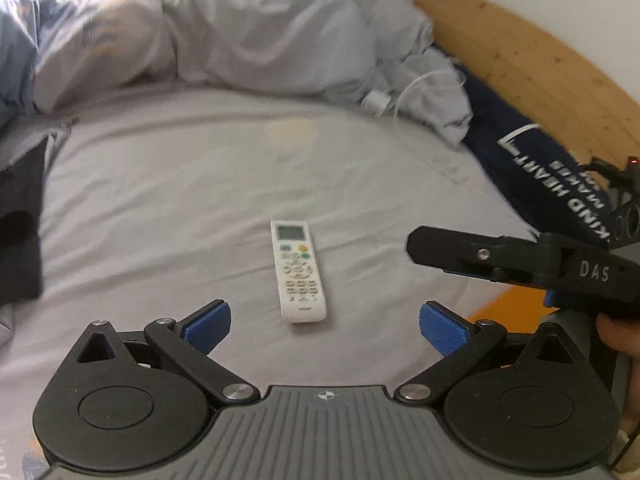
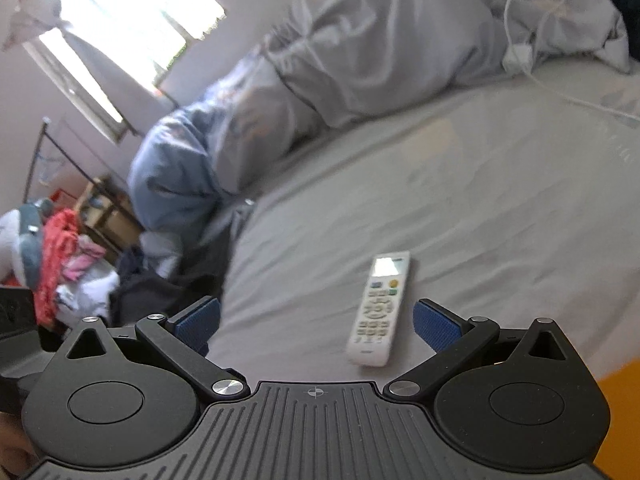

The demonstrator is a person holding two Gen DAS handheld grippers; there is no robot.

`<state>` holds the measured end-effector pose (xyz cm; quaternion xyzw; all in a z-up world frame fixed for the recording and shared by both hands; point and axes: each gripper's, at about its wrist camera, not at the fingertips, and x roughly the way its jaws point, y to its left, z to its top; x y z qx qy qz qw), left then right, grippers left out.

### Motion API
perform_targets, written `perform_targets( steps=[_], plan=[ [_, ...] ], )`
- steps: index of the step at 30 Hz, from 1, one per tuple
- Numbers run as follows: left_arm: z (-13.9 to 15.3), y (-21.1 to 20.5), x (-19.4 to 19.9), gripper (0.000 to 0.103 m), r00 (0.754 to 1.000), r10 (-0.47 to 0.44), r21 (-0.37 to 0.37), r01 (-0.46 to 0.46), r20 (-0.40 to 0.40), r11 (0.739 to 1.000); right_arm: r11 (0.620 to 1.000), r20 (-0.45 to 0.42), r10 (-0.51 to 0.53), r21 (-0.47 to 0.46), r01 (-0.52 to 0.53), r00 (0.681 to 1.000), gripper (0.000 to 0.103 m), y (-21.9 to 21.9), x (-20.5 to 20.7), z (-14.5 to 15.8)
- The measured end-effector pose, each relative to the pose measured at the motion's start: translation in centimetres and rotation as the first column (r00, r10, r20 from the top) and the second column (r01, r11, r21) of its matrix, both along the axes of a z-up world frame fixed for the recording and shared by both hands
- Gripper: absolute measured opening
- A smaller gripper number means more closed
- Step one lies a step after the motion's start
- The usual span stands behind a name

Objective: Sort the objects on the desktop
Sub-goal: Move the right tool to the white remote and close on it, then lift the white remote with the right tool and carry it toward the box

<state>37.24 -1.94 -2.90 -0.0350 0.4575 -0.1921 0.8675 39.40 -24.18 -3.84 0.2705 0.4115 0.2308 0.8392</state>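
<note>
A white remote control point(image 1: 299, 271) lies flat on the grey bed sheet point(image 1: 160, 200), screen end away from me. My left gripper point(image 1: 324, 330) is open and empty, just short of the remote's near end. My right gripper point(image 2: 316, 326) is open and empty; the remote point(image 2: 380, 308) lies between its blue pads, closer to the right pad point(image 2: 436, 330). The right gripper also shows in the left wrist view point(image 1: 416, 246), coming in from the right edge, beside the remote.
A crumpled grey duvet point(image 1: 240, 40) fills the far side of the bed. A white charger and cable point(image 1: 378, 100) lie by it. A dark blue printed cloth point(image 1: 560, 184) and a wooden bed frame point(image 1: 520, 56) are at right. Dark clothing point(image 1: 20, 220) is at left.
</note>
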Motion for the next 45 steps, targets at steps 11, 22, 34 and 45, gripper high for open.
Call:
perform_targets(
  steps=[11, 22, 34, 45],
  plan=[
    [-6.7, -3.4, 6.0, 0.100, 0.989, -0.043, 0.200, 0.071, -0.141, 0.977, 0.999, -0.187, 0.039, -0.017, -0.043, 0.982, 0.091, 2.4, 8.1, -7.3],
    [-10.6, -4.5, 8.1, 0.077, 0.974, -0.061, 0.173, 0.100, -0.217, 0.980, 0.995, -0.278, 0.093, -0.008, -0.100, 0.956, 0.058, 4.8, 10.0, -11.9],
    [-9.7, -3.8, 7.2, 0.051, 0.981, -0.039, 0.155, 0.070, -0.192, 0.985, 0.994, -0.220, 0.111, 0.012, -0.111, 0.969, 0.028, 4.5, 8.5, -10.3],
    [-4.5, -2.1, 3.8, 0.051, 0.995, -0.022, 0.095, 0.031, -0.096, 0.995, 0.991, -0.129, 0.134, 0.003, -0.135, 0.983, 0.027, 3.9, 6.5, -3.6]
  ],
)
